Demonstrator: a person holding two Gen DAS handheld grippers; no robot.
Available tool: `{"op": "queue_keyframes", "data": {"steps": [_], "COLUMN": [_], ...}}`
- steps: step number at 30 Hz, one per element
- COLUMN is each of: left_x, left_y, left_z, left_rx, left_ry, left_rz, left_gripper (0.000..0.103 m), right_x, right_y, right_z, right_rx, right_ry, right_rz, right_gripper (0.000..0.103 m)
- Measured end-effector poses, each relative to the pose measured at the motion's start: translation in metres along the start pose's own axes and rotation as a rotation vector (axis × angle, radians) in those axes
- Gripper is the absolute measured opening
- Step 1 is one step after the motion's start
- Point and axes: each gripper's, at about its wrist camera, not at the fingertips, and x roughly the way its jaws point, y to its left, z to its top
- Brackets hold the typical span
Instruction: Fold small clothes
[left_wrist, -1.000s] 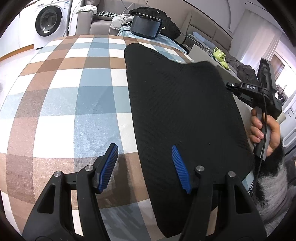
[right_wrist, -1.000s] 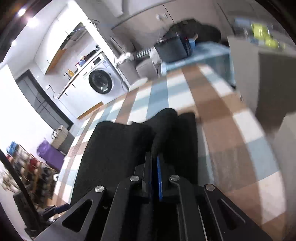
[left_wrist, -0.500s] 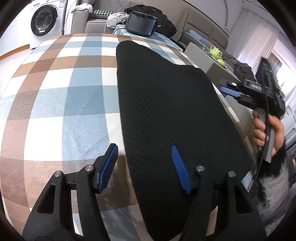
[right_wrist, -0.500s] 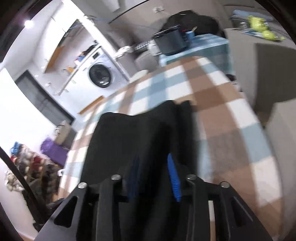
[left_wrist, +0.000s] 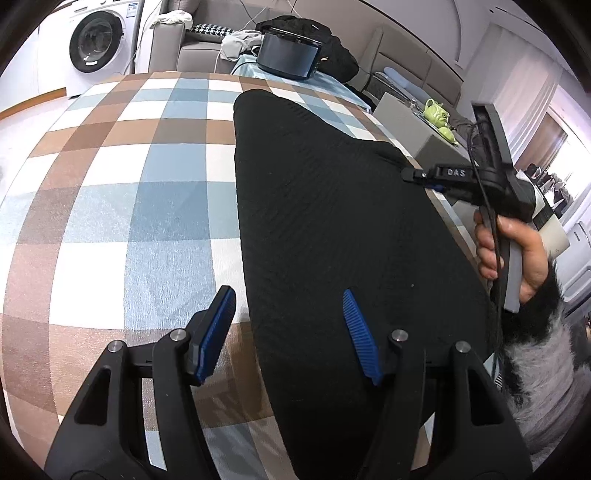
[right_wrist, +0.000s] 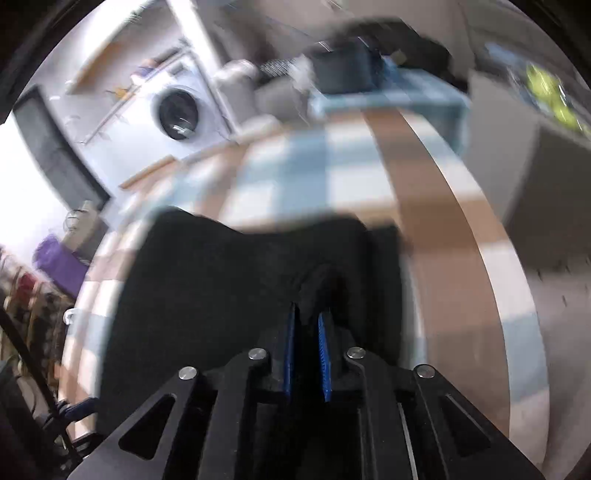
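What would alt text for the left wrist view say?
A black garment lies flat on a checked tablecloth. The open left gripper hovers over its near edge, while the right gripper meets its far-right edge.

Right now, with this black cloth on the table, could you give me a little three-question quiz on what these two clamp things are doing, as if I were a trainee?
1. True or false: the left gripper is clamped on the black garment.
2. Multiple choice: what is between the fingers of the right gripper? A) a green teapot B) a raised fold of the black garment C) nothing
3. Fill in: the garment lies on a tablecloth with a ____ pattern.

Key: 1. False; its jaws stand apart, one finger over the cloth, the other over the tablecloth. 2. B; the jaws are closing on that fold. 3. Checked, in brown, blue and white.
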Motion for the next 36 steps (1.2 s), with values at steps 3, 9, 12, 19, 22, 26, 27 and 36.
{"op": "queue_keyframes", "data": {"steps": [3,9,12,19,22,26,27,36], "left_x": [-0.003,0.0,0.0,-0.008,-0.013,-0.022,-0.023,-0.033], "left_y": [0.002,0.0,-0.007,-0.01,-0.008,-0.011,-0.012,-0.011], "left_z": [-0.003,-0.008,-0.013,-0.026,-0.032,-0.039,-0.041,-0.062], "left_rx": [-0.003,0.014,0.05,0.092,0.08,0.084,0.09,0.145], "left_ry": [-0.002,0.02,0.033,0.04,0.046,0.05,0.052,0.104], "left_rz": [0.0,-0.009,-0.019,-0.008,-0.007,-0.031,-0.034,-0.031], "left_gripper": [0.058,0.058,0.058,0.058,0.058,0.058,0.058,0.058], "right_x": [-0.021,-0.061,-0.08,-0.104,-0.098,-0.113,-0.112,-0.122], "right_y": [-0.005,0.003,0.01,0.022,0.014,0.017,0.021,0.004], "right_z": [-0.023,-0.11,-0.134,-0.137,-0.15,-0.162,-0.165,-0.17], "right_rx": [0.048,0.124,0.105,0.019,0.082,0.038,0.006,-0.033], "right_ry": [-0.008,0.093,0.065,-0.005,0.069,0.064,0.07,0.073], "right_rz": [0.106,0.306,0.315,0.254,0.275,0.369,0.355,0.209], "right_gripper": [0.031,0.032,0.03,0.009,0.014,0.034,0.034,0.013]}}
